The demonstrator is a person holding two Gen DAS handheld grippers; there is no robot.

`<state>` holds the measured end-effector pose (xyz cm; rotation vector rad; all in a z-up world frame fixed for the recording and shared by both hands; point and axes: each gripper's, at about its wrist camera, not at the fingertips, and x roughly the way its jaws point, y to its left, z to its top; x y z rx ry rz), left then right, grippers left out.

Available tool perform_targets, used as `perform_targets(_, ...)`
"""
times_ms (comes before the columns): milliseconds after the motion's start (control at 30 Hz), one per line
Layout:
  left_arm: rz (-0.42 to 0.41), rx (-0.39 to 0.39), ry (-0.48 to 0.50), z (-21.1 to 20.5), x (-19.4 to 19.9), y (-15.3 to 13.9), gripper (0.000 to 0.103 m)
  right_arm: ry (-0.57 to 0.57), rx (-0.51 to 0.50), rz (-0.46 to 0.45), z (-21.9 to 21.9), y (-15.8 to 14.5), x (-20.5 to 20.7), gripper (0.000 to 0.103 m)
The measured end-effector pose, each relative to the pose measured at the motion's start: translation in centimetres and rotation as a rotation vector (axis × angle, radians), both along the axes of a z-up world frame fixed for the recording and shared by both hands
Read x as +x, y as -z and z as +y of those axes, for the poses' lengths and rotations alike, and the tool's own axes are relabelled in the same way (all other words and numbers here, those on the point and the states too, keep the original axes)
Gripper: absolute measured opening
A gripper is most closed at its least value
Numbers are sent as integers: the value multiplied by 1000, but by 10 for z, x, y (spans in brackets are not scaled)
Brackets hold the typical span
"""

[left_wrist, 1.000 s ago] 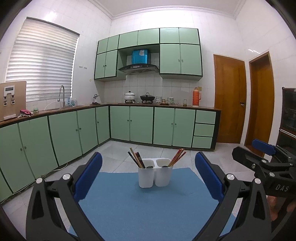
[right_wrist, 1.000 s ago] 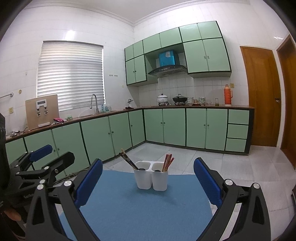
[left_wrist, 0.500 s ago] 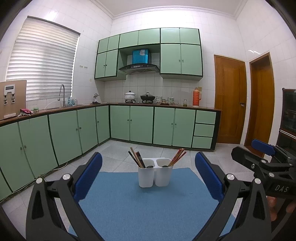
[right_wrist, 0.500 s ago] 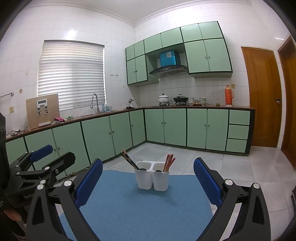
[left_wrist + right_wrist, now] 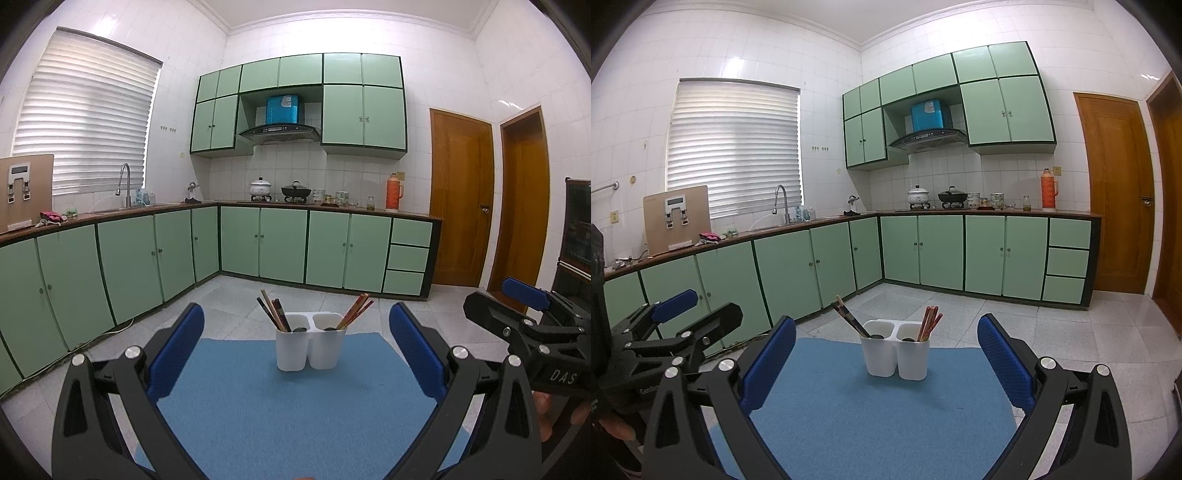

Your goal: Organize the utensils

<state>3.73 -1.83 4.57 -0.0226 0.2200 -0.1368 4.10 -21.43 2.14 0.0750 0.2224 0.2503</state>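
A white two-cup utensil holder (image 5: 310, 347) stands at the far end of a blue mat (image 5: 288, 406). Its left cup holds dark chopsticks (image 5: 273, 312) and a dark spoon; its right cup holds reddish chopsticks (image 5: 356, 310). The holder also shows in the right wrist view (image 5: 895, 350). My left gripper (image 5: 295, 347) is open and empty, held back from the holder. My right gripper (image 5: 886, 354) is open and empty, also short of it. The right gripper shows at the right edge of the left wrist view (image 5: 524, 317); the left gripper shows at the left of the right wrist view (image 5: 676, 325).
The mat lies on a table in a kitchen. Green base cabinets (image 5: 280, 251) with a worktop run along the left and far walls. Wooden doors (image 5: 461, 199) stand at the right. A tiled floor (image 5: 1071, 332) lies beyond the mat.
Both views have shifted only slightly. Both grippers stay open and the holder has not moved.
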Motion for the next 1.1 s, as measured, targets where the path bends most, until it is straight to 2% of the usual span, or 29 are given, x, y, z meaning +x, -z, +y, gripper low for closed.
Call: perform_targets(1100, 8, -1, -11, 1, 2, 0, 97, -7, -6, 9, 4, 4, 4, 97)
